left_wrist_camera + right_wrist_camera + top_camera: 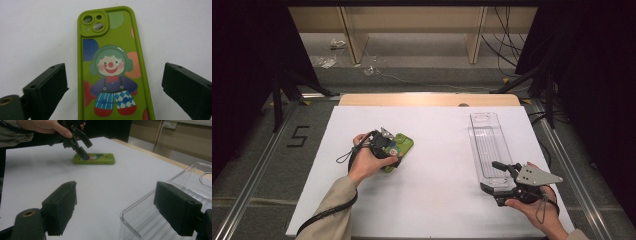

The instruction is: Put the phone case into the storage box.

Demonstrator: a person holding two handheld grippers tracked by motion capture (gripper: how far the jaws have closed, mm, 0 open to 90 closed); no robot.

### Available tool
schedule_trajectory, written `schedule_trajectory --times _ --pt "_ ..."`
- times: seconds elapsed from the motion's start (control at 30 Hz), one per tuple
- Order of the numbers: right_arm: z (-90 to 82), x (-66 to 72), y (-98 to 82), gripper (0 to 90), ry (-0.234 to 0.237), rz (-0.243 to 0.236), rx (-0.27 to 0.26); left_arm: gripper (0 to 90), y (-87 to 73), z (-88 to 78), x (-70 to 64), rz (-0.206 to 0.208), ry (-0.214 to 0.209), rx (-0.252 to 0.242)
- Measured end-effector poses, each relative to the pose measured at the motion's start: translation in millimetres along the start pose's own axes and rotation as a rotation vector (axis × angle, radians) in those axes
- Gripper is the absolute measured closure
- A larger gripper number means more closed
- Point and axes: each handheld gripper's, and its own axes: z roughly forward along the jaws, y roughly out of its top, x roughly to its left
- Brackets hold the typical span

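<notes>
Phone case (112,67), green with a clown print, lies flat on the white tabletop (432,150), camera cut-out toward 12 o'clock in the left gripper view. Left claw (393,156) hovers directly over it, jaws spread wide on either side of the case and clear of its edges; nothing is gripped. In the high view the case sits at about 9 o'clock from the tabletop centre. Clear plastic tray (488,145) lies well apart at 3 o'clock, long axis running toward 12. Right claw (498,176) is at the tray's near end, jaws wide; one jaw stands over the tray's corner, not pressing it.
</notes>
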Motion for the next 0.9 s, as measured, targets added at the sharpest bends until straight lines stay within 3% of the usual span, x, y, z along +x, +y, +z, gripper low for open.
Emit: schedule_trajectory --times 0.1,0.53,0.9 --pt "0.4 0.0 -0.2 19.4 0.001 0.002 0.001 0.0 3.7 4.9 1.2 -0.006 0.004 0.037" --pt "0.1 -0.2 -0.4 19.4 0.002 0.004 0.001 0.7 12.7 19.8 2.7 -0.060 0.010 0.105" --pt "0.6 -0.5 -0.9 19.4 0.003 0.005 0.006 3.1 12.2 29.6 8.3 -0.073 -0.005 0.161"
